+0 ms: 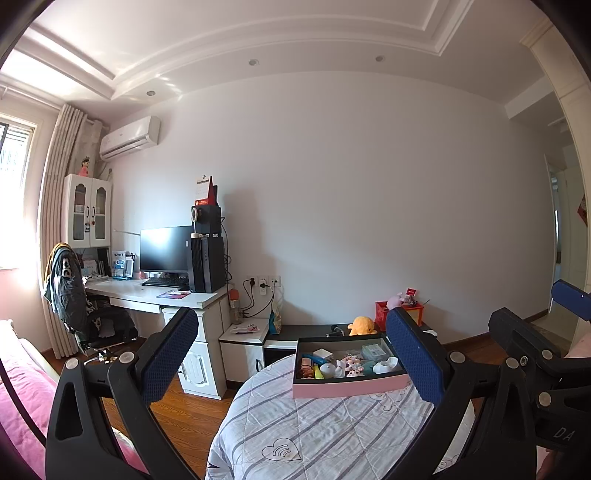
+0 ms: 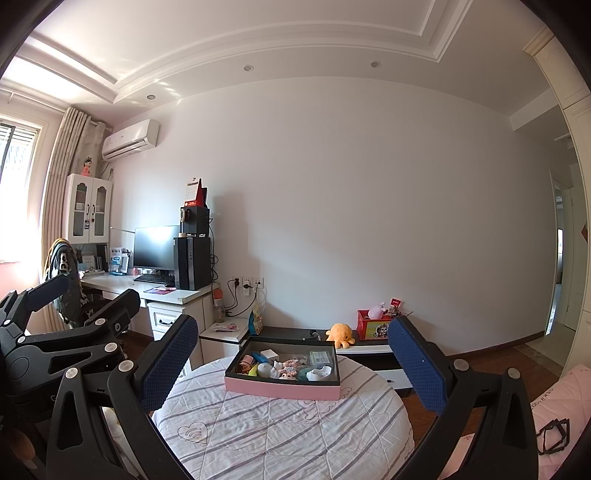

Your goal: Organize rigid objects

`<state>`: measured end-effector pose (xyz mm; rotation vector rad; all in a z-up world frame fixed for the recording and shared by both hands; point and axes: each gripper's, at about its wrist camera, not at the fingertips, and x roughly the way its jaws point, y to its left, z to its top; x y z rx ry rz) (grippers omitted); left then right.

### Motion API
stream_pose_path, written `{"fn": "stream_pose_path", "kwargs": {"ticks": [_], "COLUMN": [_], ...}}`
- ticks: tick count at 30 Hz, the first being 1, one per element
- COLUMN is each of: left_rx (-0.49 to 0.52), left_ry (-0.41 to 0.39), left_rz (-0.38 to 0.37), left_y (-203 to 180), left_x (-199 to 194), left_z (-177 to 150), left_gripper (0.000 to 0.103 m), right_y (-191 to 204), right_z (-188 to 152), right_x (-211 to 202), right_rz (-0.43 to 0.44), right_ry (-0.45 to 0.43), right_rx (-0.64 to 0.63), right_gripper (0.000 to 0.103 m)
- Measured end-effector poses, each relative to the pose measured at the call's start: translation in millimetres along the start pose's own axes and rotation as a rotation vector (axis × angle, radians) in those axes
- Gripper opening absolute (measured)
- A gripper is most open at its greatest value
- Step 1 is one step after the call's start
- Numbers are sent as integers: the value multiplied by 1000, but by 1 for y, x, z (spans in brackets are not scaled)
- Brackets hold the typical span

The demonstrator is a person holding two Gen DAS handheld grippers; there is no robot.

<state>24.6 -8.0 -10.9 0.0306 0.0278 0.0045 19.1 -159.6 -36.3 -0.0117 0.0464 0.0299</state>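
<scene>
Pink box [image 2: 282, 390] of trinkets, labels perhaps unreadable, on quilt [image 2: 280, 435].

**Room and Background**

Plain white wall [image 1: 351, 192] under a stepped white ceiling [image 1: 258, 33]. Brown wood-plank floor [image 1: 192, 413]. White wall-mounted air conditioner [image 1: 130, 137] beside beige pleated curtain [image 1: 55, 229]. Bright window [image 1: 14, 155] at left. White desk [image 1: 155, 295] carries a black monitor [image 1: 164, 249].
</scene>
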Motion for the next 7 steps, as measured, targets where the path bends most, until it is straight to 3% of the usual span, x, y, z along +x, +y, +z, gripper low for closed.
{"fn": "stream_pose_path", "kwargs": {"ticks": [7], "left_rx": [-3], "left_ry": [4], "left_rz": [-3], "left_y": [1], "left_x": [0], "left_z": [0], "left_gripper": [103], "right_y": [0], "right_z": [0], "right_x": [0], "right_rz": [0], "right_ry": [-1], "right_rx": [0], "right_gripper": [103]}}
